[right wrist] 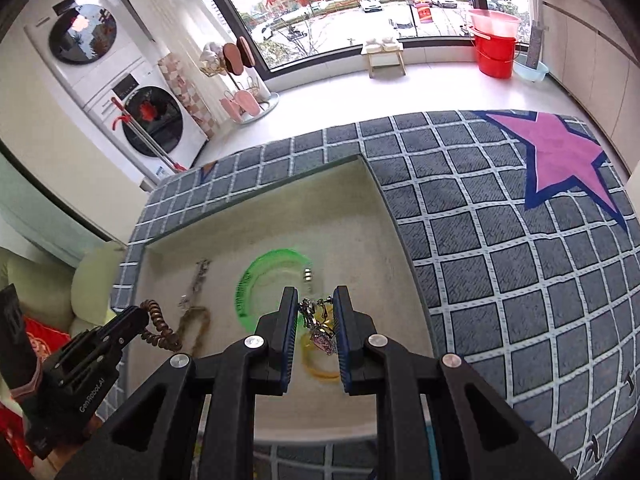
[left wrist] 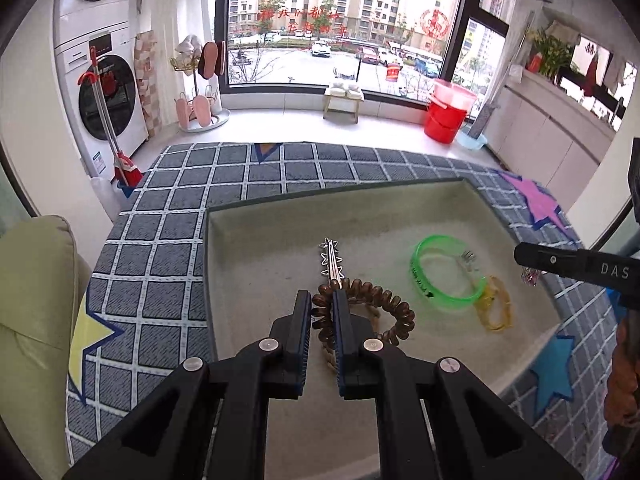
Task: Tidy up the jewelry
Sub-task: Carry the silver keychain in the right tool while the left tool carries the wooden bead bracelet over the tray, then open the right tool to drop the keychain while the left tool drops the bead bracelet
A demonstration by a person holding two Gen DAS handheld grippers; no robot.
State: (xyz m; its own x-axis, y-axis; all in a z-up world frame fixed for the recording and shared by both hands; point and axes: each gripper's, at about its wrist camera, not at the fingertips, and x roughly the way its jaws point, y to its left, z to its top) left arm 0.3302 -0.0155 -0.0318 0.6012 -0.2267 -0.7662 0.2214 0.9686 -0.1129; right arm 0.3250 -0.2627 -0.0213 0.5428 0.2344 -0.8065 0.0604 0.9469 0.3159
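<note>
A beige felt tray (left wrist: 264, 248) (right wrist: 256, 220) lies on a checked mat. My left gripper (left wrist: 322, 294) (right wrist: 138, 314) is shut on a brown spiral bracelet (left wrist: 384, 304) (right wrist: 162, 330), which hangs just over the tray's near left part. My right gripper (right wrist: 315, 290) (left wrist: 520, 254) is shut on a small silver trinket with a pink charm (right wrist: 318, 330) (left wrist: 530, 276), held above the tray's right side. In the tray lie a green bangle (left wrist: 424, 280) (right wrist: 250, 280), a yellow bangle (left wrist: 498, 314) (right wrist: 316, 370), a spiky silver clip (left wrist: 330, 258) (right wrist: 197, 278) and a braided rope bracelet (right wrist: 198, 322).
The grey checked mat (left wrist: 168, 248) (right wrist: 500, 260) has pink (right wrist: 560, 160), yellow (left wrist: 90, 336) and blue (left wrist: 556, 376) stars. A pale green cushion (left wrist: 36, 320) sits left. On the floor beyond stand a washer stack (left wrist: 104, 80), a shoe rack (left wrist: 200, 92), a stool (left wrist: 343, 98) and red buckets (left wrist: 446, 114).
</note>
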